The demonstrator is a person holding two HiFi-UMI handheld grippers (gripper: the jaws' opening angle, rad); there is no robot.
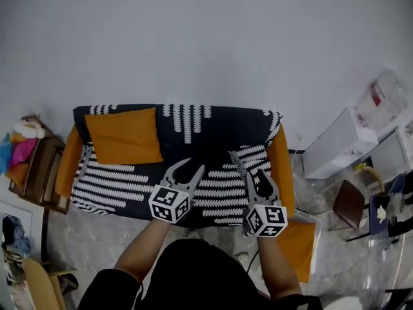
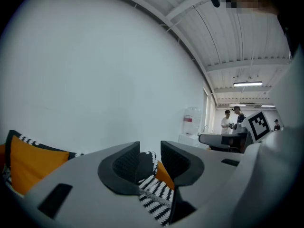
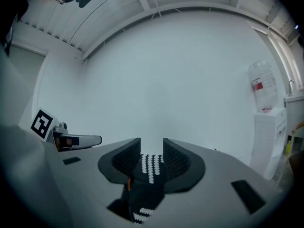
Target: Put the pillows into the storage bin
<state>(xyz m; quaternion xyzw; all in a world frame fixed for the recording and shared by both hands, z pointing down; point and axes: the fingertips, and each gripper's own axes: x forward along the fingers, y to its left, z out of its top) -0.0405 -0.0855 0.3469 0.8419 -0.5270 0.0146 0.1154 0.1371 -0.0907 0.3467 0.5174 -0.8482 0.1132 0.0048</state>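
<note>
A black pillow with white stripes and an orange side (image 1: pixel 222 187) lies at the front of the sofa (image 1: pixel 184 120), whose cover has the same pattern, so the pillow's outline is hard to trace. My left gripper (image 1: pixel 187 172) is shut on its striped edge (image 2: pixel 154 189), with orange fabric showing between the pads. My right gripper (image 1: pixel 260 183) grips the same striped fabric (image 3: pixel 152 167) further right. A plain orange pillow (image 1: pixel 124 136) leans on the sofa's back at the left. An orange shape (image 1: pixel 298 247) sits on the floor beside my right arm; I cannot tell what it is.
A wooden side table (image 1: pixel 39 170) with coloured items stands left of the sofa. White cabinets (image 1: pixel 339 144), a water bottle (image 1: pixel 387 99) and chairs (image 1: pixel 352 205) fill the right side. Behind the sofa is a bare white wall. People stand far off in the left gripper view (image 2: pixel 232 122).
</note>
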